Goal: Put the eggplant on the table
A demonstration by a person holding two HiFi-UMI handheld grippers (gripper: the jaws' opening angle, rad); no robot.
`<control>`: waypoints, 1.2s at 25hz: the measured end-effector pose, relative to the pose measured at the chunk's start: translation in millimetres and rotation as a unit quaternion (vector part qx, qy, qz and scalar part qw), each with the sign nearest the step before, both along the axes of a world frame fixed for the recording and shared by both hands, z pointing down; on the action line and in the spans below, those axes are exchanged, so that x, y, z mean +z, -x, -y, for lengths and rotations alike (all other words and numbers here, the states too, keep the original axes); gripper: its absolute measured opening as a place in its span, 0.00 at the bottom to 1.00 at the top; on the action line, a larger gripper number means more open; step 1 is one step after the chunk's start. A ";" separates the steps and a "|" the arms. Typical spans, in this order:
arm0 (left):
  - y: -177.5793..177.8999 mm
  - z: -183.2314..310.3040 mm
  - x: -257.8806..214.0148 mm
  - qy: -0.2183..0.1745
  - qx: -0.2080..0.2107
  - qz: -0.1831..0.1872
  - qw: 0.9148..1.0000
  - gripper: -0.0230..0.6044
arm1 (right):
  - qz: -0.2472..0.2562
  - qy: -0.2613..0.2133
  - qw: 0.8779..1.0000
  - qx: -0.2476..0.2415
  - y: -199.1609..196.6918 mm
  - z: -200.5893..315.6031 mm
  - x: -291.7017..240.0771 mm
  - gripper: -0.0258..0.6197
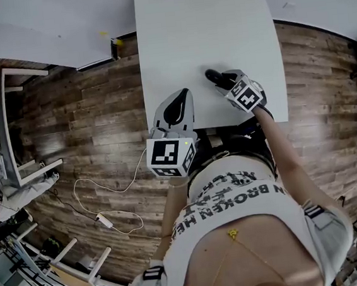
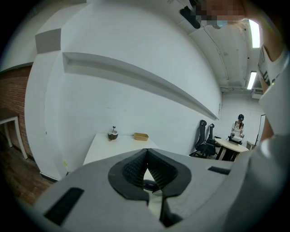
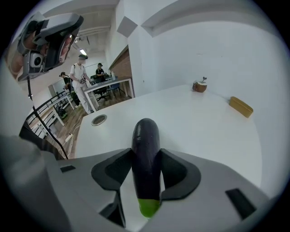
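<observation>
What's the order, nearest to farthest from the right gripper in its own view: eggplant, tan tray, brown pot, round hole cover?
1. The eggplant, gripped between the fingers.
2. The round hole cover, left on the table.
3. The tan tray, far right.
4. The brown pot, far end, a little beyond the tray.

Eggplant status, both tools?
Right tool shut on eggplant, over white table, not released. Left tool shut, empty. Table beneath bare.
</observation>
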State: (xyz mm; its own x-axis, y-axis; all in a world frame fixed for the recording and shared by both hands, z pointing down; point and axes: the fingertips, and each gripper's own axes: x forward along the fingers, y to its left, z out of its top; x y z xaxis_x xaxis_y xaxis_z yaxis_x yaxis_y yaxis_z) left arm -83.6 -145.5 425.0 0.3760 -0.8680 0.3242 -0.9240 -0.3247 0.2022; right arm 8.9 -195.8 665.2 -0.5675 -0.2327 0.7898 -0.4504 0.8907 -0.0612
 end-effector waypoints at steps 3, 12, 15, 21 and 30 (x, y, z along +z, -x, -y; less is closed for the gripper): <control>0.2 -0.7 -0.1 0.001 0.000 0.000 1.000 0.05 | -0.002 0.006 1.000 0.003 -0.6 -0.7 6.6 0.35; -3.3 -2.9 0.7 0.004 0.002 0.002 1.000 0.05 | -0.011 0.021 1.000 0.004 -5.3 -5.7 23.5 0.35; -3.4 -6.0 1.0 0.004 0.002 0.003 1.000 0.05 | -0.008 0.021 1.000 0.007 -5.7 -7.8 25.2 0.35; -0.2 -7.4 1.0 0.002 0.001 0.002 1.000 0.05 | -0.007 0.022 1.000 0.007 -1.8 -7.9 25.5 0.35; -2.1 -6.3 0.8 0.003 -0.001 0.003 1.000 0.05 | -0.008 0.022 1.000 0.008 -4.7 -4.8 25.7 0.35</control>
State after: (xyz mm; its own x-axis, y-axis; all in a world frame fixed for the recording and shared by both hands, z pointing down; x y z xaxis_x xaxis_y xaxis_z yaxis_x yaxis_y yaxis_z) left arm -81.6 -139.2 425.8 0.3723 -0.8672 0.3306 -0.9257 -0.3215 0.1992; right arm 13.7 -191.0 690.9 -0.5519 -0.2062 0.8080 -0.4652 0.8803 -0.0930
